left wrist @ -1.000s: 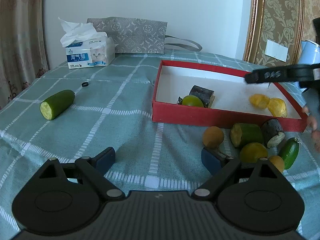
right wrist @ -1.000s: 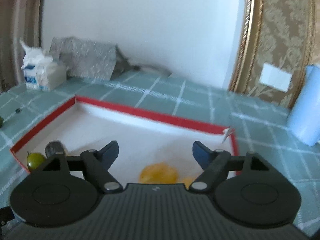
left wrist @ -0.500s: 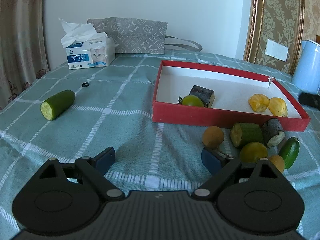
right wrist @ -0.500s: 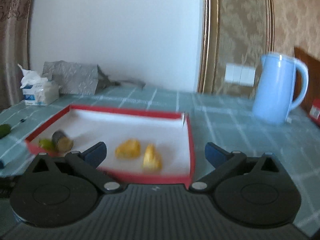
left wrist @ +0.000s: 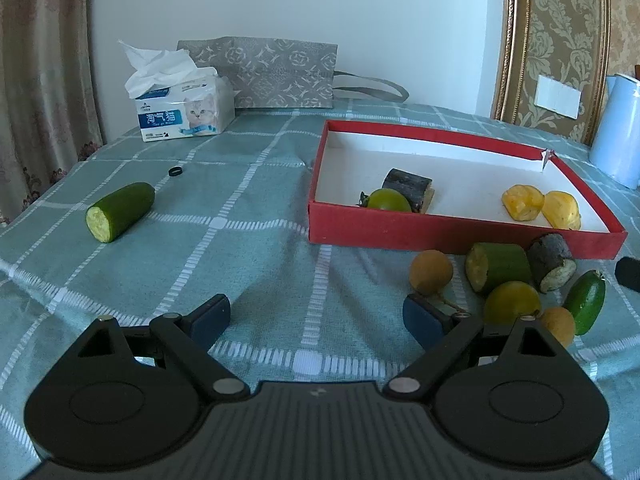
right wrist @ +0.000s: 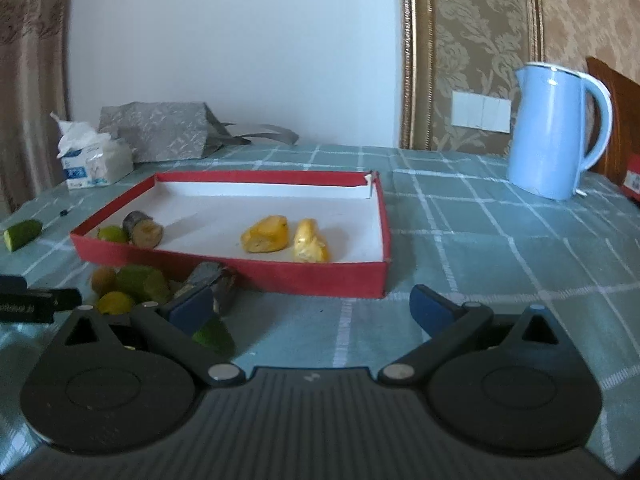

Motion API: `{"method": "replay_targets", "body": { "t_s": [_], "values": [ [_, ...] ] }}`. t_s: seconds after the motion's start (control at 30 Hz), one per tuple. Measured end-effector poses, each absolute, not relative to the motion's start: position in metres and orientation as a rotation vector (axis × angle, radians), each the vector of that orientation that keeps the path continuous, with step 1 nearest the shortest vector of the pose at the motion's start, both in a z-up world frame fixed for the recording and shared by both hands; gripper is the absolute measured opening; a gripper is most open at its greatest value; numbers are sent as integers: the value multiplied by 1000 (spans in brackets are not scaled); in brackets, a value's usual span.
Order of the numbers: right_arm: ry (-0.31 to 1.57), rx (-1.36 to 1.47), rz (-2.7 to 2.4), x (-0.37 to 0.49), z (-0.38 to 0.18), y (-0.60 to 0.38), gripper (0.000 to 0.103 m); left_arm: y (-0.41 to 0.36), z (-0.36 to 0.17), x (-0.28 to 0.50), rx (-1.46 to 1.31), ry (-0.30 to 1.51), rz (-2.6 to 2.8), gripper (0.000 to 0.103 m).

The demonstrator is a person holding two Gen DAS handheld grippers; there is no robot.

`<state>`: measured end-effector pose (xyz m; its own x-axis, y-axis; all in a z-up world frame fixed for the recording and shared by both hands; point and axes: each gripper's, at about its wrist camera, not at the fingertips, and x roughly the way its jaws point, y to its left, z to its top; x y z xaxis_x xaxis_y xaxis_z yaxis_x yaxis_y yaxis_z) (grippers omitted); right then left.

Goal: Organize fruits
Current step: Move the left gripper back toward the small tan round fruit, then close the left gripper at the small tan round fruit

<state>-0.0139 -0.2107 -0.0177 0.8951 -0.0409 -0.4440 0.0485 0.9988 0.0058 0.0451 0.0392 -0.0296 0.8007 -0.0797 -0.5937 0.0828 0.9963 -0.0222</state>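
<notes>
Left of the wide-apart, empty right tool [right wrist: 311, 309], loose fruits [right wrist: 132, 284] lie before the red tray [right wrist: 280, 276].

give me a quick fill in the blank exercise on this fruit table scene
1. The shallow red cardboard box holds ____ yellow fruit pieces.
2. The lone cut green cucumber piece lies ____ the box.
3. The light blue kettle stands on the ____ tablecloth.
4. Both claws, left claw and right claw, are ____.

Missing words: two; outside; checked green; open
</notes>
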Motion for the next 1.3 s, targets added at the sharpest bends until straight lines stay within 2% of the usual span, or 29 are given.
{"method": "replay_targets", "body": {
  "t_s": [0.17,0.47,0.7,1.3],
  "values": [
    [430,-8,-57,-20,-14,-208,103,44,-27,39,-9,607,-96,94],
    [457,124,-48,-17,-13,-227,103,50,-22,21,-35,541,-181,94],
    [466,111,-54,-15,-15,-225,103,39,-19,21,47,523,-202,94],
    [492,110,-61,-11,-17,-223,103,8,-15,59,37,623,-187,94]
  ]
}}
